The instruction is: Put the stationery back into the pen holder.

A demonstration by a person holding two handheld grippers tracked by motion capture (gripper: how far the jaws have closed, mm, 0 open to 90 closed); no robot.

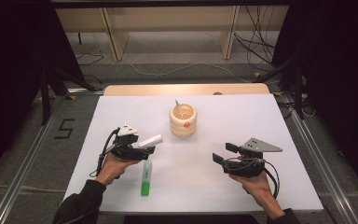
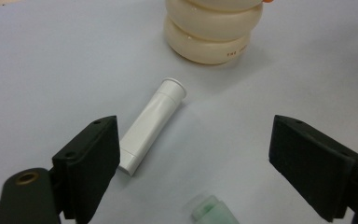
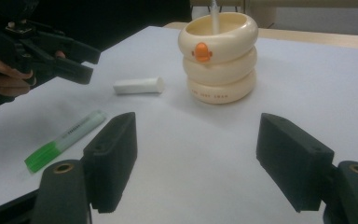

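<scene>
The white tube (image 2: 150, 125) lies flat on the white table (image 1: 261, 126), just in front of my left gripper (image 2: 193, 154), with its flanged end pointing toward the cream ringed holder (image 1: 183, 120) and its squared end touching, or nearly touching, the inner face of one jaw. That gripper stands wide open and empty, so I judge the step in hand to be picking the tube up. To do it well, I should shift sideways until the tube sits midway between the pads, turn so the jaws cross its length, come low, and close gently on the middle of the body, since a round tube may roll away from a one-sided push. The green highlighter (image 1: 146, 178) lies just beside my left hand, near the tube, and I should keep the jaws off it. The holder, with a thin stick (image 1: 179, 108) standing in it, is near but apart. My right gripper (image 3: 196, 163) is also open and empty, well away over bare table. The table's edges are distant from the tube, leaving free room all around.
</scene>
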